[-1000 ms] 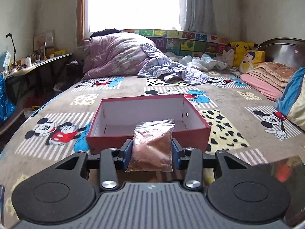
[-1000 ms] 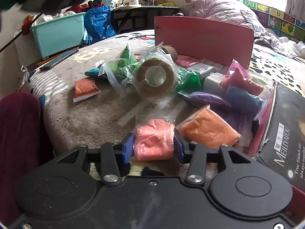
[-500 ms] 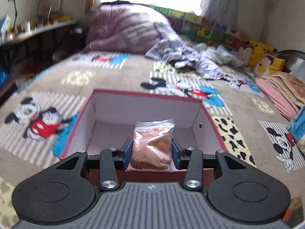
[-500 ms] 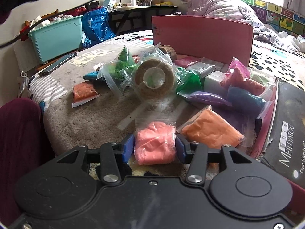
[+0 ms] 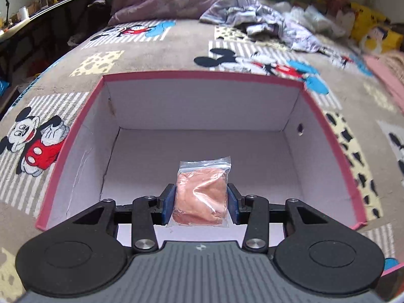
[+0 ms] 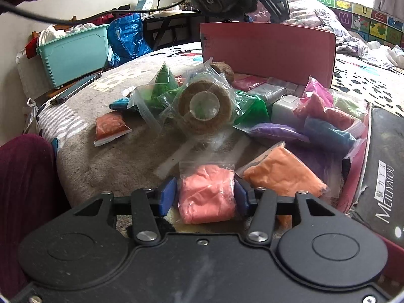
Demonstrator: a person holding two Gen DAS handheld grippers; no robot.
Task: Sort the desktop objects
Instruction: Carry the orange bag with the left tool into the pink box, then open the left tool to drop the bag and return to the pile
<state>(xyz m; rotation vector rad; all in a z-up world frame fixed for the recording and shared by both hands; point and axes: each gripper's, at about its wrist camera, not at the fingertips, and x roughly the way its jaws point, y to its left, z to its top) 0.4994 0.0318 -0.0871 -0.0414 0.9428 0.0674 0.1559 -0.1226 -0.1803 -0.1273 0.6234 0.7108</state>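
Black box lid (image 6: pixel 383 176) cut off rightward

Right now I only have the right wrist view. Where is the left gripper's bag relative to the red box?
Observer: The left gripper holds a brown bag above the open red box, inside its rim.
Operator: Anything in the box already?
Observer: Nothing; the white floor showing around the bag is bare.
Operator: Is the grip on it secure?
Observer: Both blue fingers press its sides, and the zip top sticks out ahead of them.
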